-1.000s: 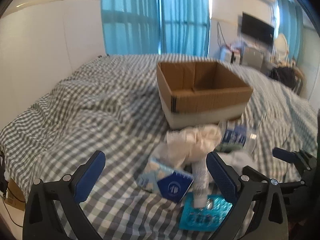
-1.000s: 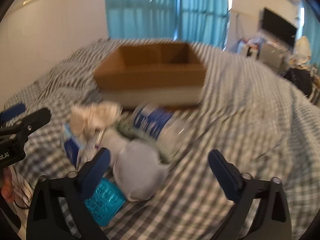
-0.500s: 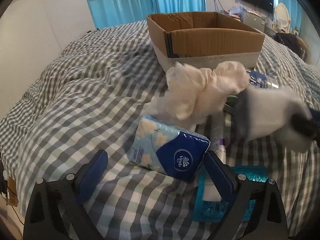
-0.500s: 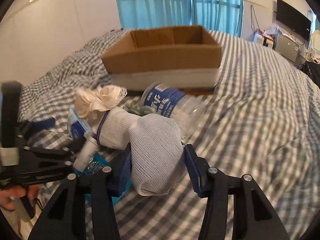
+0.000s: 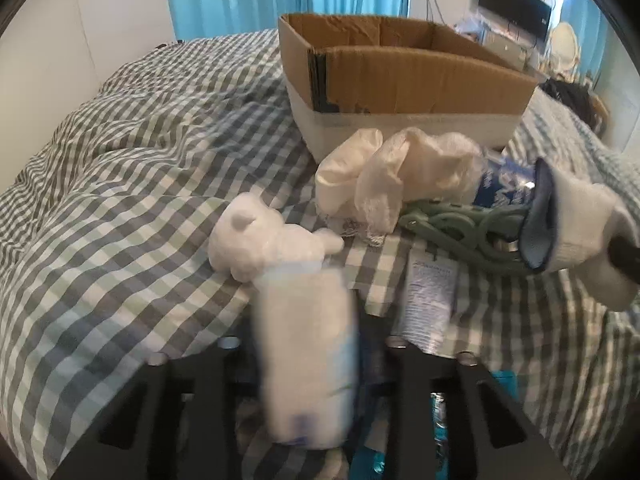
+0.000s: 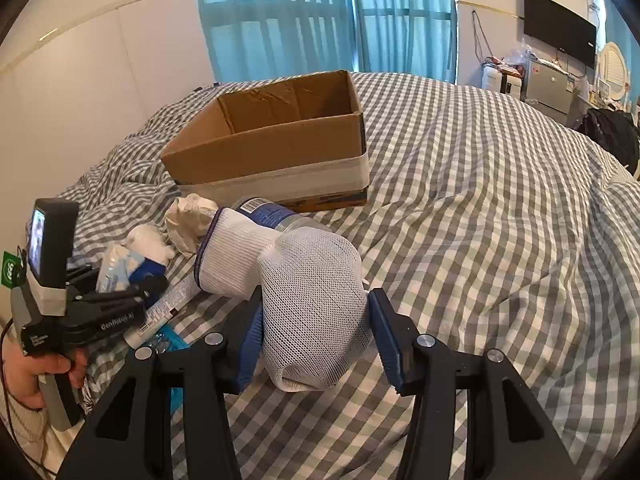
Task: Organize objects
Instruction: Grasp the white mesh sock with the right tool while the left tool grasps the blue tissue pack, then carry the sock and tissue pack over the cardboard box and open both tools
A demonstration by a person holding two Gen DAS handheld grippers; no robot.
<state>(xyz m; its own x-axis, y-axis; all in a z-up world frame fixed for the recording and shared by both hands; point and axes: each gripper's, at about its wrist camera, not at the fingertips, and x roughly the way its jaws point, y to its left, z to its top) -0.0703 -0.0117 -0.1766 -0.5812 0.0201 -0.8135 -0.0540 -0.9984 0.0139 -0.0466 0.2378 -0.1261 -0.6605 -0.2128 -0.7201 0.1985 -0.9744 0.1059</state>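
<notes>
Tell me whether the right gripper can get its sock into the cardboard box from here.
Probably yes. The right gripper is shut on the white mesh sock, the cardboard box stands open-topped ahead, and only the low water bottle lies between.

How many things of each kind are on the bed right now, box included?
Cardboard box: 1
White mesh sock, in the right gripper: 1
Tissue pack, in the left gripper: 1
Plush toy: 1
Crumpled cloth: 1
Water bottle: 1
Green hanger: 1
Tube: 1
Teal packet: 1
Total: 9
</notes>
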